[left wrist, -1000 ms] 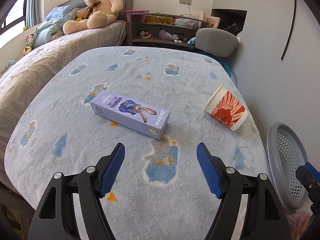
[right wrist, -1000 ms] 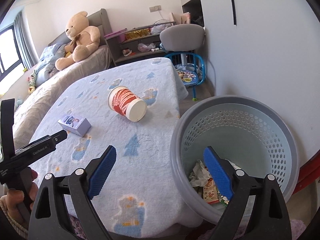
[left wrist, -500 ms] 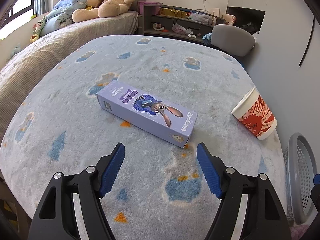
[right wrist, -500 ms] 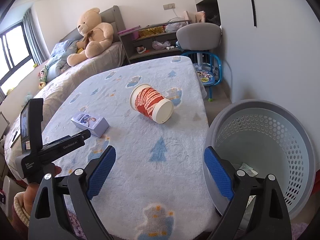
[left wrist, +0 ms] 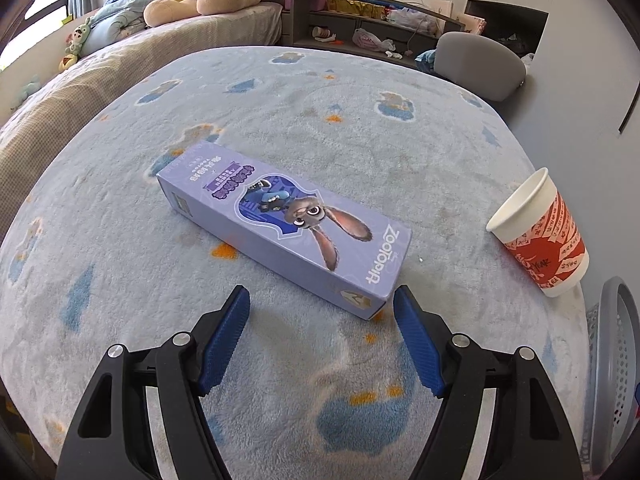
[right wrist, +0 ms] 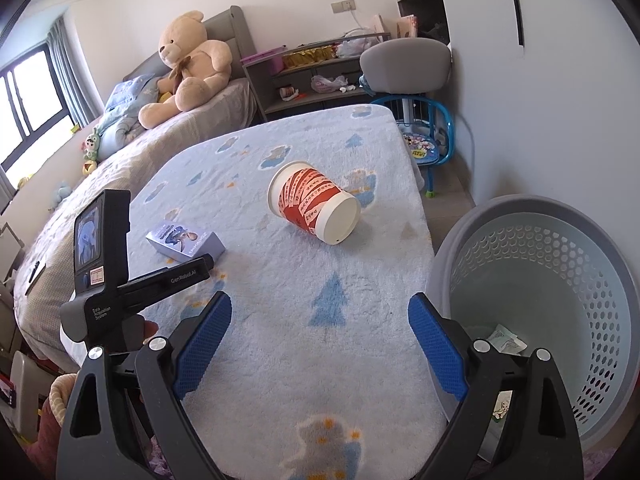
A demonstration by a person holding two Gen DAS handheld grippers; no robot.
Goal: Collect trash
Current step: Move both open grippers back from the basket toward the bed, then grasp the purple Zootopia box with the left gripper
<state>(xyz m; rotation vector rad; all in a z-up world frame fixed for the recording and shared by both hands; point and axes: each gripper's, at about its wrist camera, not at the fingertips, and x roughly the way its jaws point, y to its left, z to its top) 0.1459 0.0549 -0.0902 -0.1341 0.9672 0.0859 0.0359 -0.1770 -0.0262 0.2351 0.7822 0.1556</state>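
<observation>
Lying flat on the fleecy blue blanket (left wrist: 280, 128), near its middle: a long purple carton (left wrist: 286, 222), probably empty card, so likely light, stiff along its length but easy to crush across the broad printed face. Long axis running from far left to near right in the left wrist view, near end panel pointing toward the left gripper (left wrist: 322, 338) and sitting just beyond its tips, closer to the right-hand pad. Fingers (left wrist: 224, 340) spread wide, holding nothing, not touching the carton. Best taken across the narrow width near the close end, pads on the two long side walls, with a gentle squeeze. Further right, well apart from the carton: a red and white paper cup (right wrist: 314, 208) tipped on its side, mouth facing away from the right gripper (right wrist: 320, 344), base toward it; thin-walled, likely to roll and dent. Right gripper likewise wide apart and empty, hovering over the blanket edge beside the grey basket (right wrist: 560, 216), scraps of paper visible inside.
</observation>
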